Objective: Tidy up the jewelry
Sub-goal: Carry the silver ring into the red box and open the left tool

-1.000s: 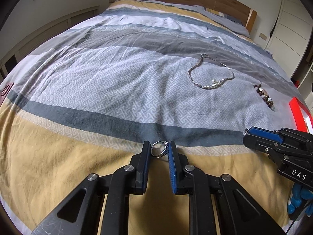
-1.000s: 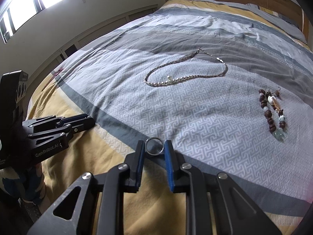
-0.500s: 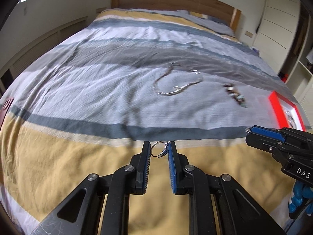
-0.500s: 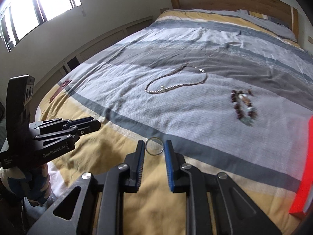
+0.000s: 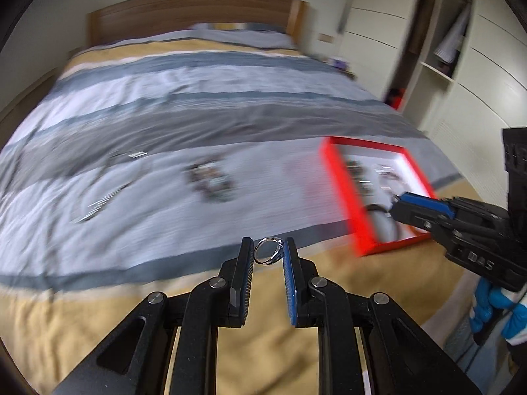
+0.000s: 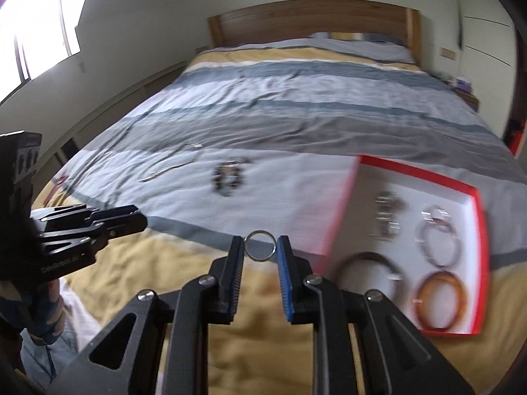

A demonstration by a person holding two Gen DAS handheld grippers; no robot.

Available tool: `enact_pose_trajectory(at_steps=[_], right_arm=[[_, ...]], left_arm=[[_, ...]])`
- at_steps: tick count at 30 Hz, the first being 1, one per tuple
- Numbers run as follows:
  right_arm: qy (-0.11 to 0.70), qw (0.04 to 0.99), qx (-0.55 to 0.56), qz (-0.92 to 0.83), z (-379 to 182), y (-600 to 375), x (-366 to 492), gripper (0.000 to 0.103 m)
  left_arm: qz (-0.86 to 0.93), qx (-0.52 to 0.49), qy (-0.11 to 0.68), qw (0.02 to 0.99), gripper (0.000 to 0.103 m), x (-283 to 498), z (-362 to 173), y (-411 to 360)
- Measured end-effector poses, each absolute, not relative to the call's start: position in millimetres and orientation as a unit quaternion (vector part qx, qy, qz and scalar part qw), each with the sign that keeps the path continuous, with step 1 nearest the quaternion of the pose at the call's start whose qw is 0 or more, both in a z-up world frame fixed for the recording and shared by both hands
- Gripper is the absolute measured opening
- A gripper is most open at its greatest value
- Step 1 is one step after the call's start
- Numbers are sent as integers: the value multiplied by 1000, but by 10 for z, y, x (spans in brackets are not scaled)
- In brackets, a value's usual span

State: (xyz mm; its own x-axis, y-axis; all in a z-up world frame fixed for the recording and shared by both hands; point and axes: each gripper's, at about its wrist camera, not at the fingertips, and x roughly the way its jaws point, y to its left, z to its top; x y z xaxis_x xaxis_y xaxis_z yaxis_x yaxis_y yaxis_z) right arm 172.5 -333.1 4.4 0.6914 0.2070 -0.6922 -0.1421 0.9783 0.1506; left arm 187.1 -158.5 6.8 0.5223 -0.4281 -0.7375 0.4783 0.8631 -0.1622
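My left tongs (image 5: 268, 254) pinch a small silver ring with a raised setting (image 5: 269, 250) at their very tips, the band standing on edge between the black pad and the blue one. My right tongs (image 6: 260, 250) pinch a plain thin silver ring (image 6: 260, 245) the same way, its hoop facing the camera. Both rings hang in the air above the mustard-yellow band of the striped duvet (image 6: 204, 283) that covers the bed.

Just ahead and to the right of my right tongs lies the shallow red-rimmed box with a white floor (image 6: 479, 230). Its nearest corner holds an amber-brown bangle (image 6: 439, 301), with a dark thin bangle (image 6: 365, 273) beside it to the left; farther in sit a silver-and-dark bracelet (image 6: 438, 242) and some blurred metallic pieces (image 6: 387, 217).

In the left view the same box (image 5: 339, 177) sits ahead and right of my left tongs, with my right tongs (image 5: 402, 202) reaching over its near side.

Farther out, ahead of both tongs and to the left, a dark beaded bracelet (image 6: 227, 179) rests on the pale grey stripe, and beyond it to the left a long thin necklace (image 6: 168, 169), both smeared by motion blur. At the far end stands the wooden headboard (image 6: 313, 23).
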Motion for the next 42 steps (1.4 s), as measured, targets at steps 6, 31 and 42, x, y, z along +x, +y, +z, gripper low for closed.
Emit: enact_pose_trajectory(at_steps=[6,31,42], right_arm=[[390,919,48,27,-51,-4200,1837,19],[465,885,24,19,-734,-4789,2425,20],[431,901,45,-25,-207,-4968,1980,24]], left_arm=[[-332,58,417,844,18,2026,13,-2633],[-352,139,480,791,20,2233,-691,-3659],[-358,117,457,806,45,2001,-211,-3326]])
